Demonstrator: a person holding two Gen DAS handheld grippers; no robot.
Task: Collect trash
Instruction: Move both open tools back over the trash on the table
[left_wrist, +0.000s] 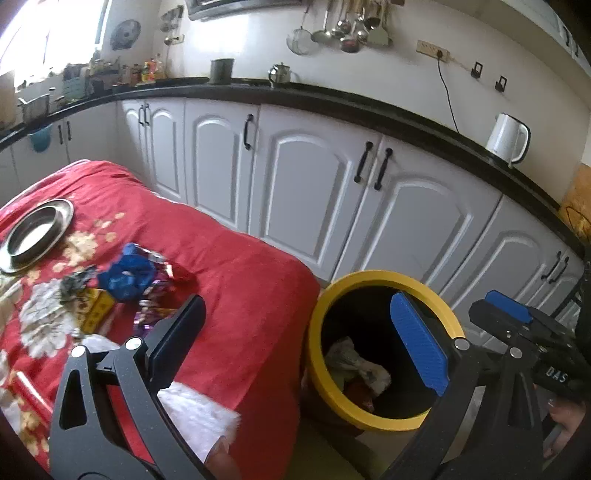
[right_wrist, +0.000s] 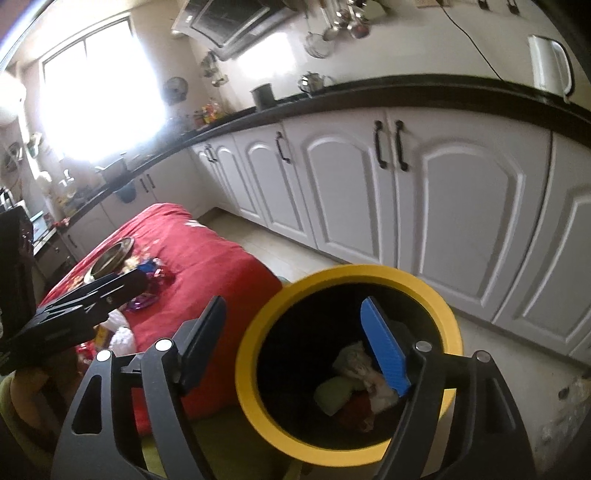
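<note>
The left gripper stood wide apart with nothing between its fingers, one finger over the red cloth and the other, blue-padded, over the mouth of the bin. The right gripper was likewise released and empty, poised above the bin, its blue pad inside the ring of the yellow rim. In the left wrist view the right gripper appeared at the right edge, just beyond the bin.

The bin was dark inside with a yellow rim and stood on the floor against the corner of the cloth-covered table. At its bottom lay trash: crumpled pale paper, a green piece and a red piece.

On the cloth, more trash remained in a loose heap: a blue crumpled wrapper, shiny purple foil, a yellow carton and a grey scrap. A steel bowl sat beyond the heap, near the table's far left. White tissue lay near the table's near edge.

Behind ran white cabinets under a black counter, with a white kettle at its right.
</note>
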